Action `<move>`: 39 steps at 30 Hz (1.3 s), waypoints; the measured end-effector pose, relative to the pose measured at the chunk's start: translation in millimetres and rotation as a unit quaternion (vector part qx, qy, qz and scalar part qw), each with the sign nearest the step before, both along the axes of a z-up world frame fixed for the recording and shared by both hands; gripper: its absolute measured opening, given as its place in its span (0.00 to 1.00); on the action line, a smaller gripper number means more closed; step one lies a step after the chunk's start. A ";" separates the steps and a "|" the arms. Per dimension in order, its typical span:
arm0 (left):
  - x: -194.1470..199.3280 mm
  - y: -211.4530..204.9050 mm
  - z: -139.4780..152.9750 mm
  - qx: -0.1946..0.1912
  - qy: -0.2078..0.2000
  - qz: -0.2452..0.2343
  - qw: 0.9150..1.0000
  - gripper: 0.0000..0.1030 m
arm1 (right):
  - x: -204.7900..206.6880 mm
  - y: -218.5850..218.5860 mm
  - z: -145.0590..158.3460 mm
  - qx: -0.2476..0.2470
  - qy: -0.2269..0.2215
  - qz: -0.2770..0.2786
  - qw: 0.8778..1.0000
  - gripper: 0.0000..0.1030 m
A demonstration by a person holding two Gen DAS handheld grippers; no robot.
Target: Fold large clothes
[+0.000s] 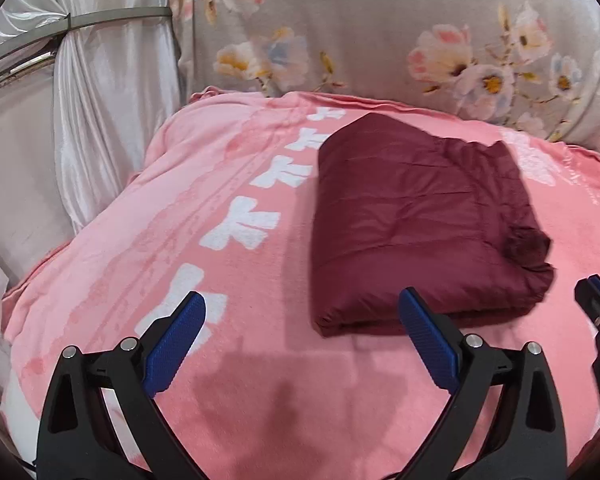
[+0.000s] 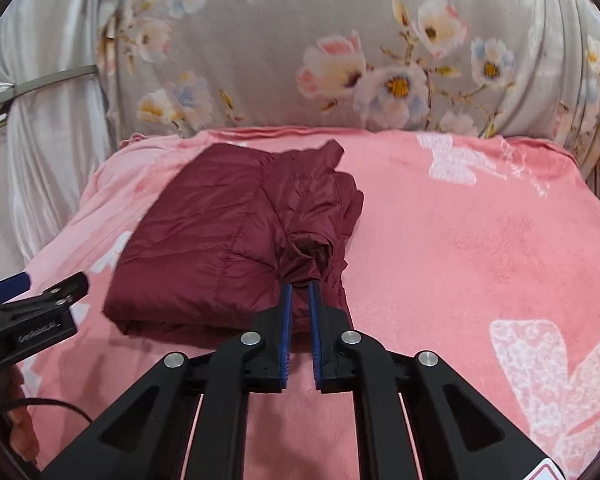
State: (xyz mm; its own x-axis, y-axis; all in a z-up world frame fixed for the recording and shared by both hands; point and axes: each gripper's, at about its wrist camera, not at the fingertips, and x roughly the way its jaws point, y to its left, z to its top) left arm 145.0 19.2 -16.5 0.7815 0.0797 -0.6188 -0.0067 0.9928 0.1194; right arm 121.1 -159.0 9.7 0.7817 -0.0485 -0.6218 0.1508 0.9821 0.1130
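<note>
One folded maroon garment point(image 1: 416, 216) is counted, laid on one pink blanket point(image 1: 260, 380) that covers the bed. Two claws are seen: the left claw point(image 1: 302, 312) and the right claw point(image 2: 299, 292), each fitted with two blue pads point(image 1: 176, 344), four pads in all. Behind the bed, one grey floral cloth point(image 1: 380, 32) and one white satin curtain point(image 1: 100, 80), bound by one grey band point(image 1: 112, 18), are counted.

Two close wrist views, both probably downward, sharing the maroon garment point(image 1: 412, 220).
</note>
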 end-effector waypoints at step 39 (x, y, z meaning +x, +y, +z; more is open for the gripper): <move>-121.7 -13.4 25.1 -0.030 -0.011 -0.040 0.999 0.95 | -167.3 24.3 43.5 -0.012 -0.004 -0.016 1.000 0.23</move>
